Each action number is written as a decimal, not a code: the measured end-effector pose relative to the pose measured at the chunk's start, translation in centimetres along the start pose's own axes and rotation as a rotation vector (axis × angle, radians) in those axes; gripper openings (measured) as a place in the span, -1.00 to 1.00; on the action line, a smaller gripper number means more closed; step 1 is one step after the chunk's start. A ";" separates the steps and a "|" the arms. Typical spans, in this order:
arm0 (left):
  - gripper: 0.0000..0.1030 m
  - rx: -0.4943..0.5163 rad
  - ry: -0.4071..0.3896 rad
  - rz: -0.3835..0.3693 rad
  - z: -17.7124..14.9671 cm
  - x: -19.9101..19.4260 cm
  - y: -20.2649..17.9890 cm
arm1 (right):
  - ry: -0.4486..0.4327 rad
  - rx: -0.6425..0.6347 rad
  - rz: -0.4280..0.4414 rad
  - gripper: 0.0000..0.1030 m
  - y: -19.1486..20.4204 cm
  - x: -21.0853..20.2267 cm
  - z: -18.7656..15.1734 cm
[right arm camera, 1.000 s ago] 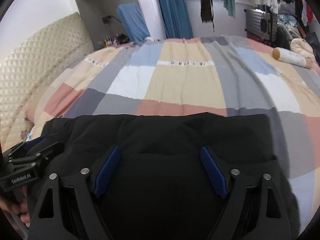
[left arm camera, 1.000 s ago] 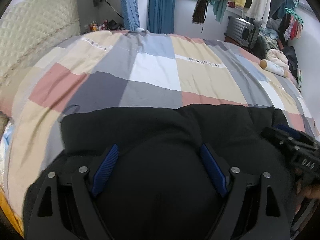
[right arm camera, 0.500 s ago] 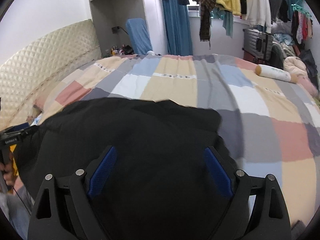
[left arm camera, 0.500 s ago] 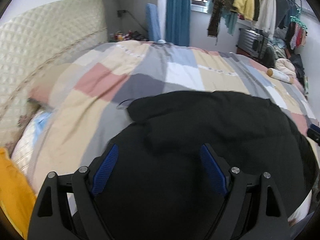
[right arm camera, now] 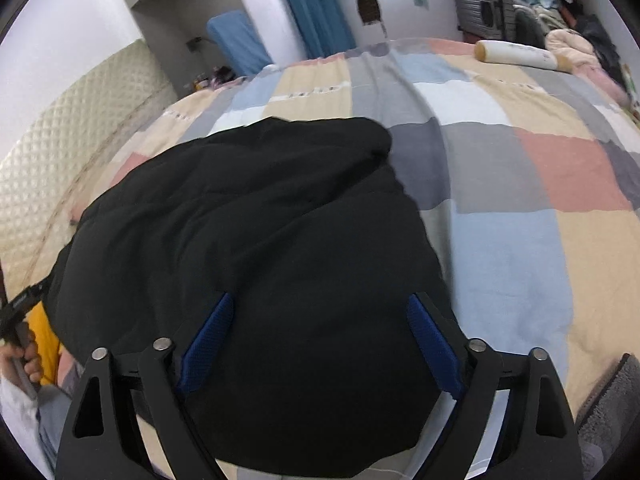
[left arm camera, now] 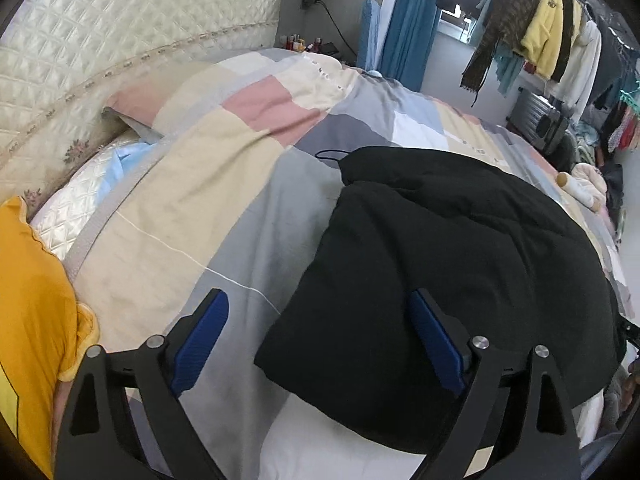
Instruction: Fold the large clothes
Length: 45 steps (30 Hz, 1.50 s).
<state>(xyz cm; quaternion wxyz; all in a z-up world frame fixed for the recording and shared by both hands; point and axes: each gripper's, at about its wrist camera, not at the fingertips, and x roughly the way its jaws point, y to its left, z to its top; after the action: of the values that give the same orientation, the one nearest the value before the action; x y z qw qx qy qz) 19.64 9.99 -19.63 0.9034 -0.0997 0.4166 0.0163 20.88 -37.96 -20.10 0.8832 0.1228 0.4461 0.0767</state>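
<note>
The black garment (right arm camera: pixel 256 240) lies bunched on the patchwork bedspread (right arm camera: pixel 520 208). Left gripper (left arm camera: pixel 320 340) is released, garment edge toward 3 o'clock. Right gripper (right arm camera: pixel 320 340) is closing, pads clear of the garment.

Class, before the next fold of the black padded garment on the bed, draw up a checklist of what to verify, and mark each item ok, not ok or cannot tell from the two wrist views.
1. Black padded garment lies on the patchwork checked quilt: ok.
2. Left gripper jaws wide, pads not pressing the cloth: ok.
3. Right gripper empty; its jaws are closing above the garment, nothing pinched: ok.
4. Garment folded flat and neat: not ok, it looks bunched and puffy.
5. Thin black drawstring loop tucked in: not ok, it sticks out.
6. Garment's near edge fully on the bed: cannot tell.
</note>
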 end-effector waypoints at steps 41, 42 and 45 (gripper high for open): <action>0.54 0.111 0.062 -0.004 -1.8 -6.7 -3.4 | 0.063 -0.063 0.011 0.25 0.0 -7.0 0.4; 0.55 0.115 0.044 -0.009 -1.3 -7.6 -3.7 | 0.033 -0.067 0.007 0.28 0.5 -8.1 0.9; 0.60 0.125 -0.006 -0.030 -0.2 -10.4 -4.9 | -0.065 -0.072 0.026 0.42 2.6 -12.2 2.5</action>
<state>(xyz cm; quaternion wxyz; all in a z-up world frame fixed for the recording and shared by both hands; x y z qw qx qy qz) 13.24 5.70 -11.07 0.9094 -0.0494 0.4124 -0.0230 15.59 -38.79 -8.51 0.9000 0.0992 0.4125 0.0998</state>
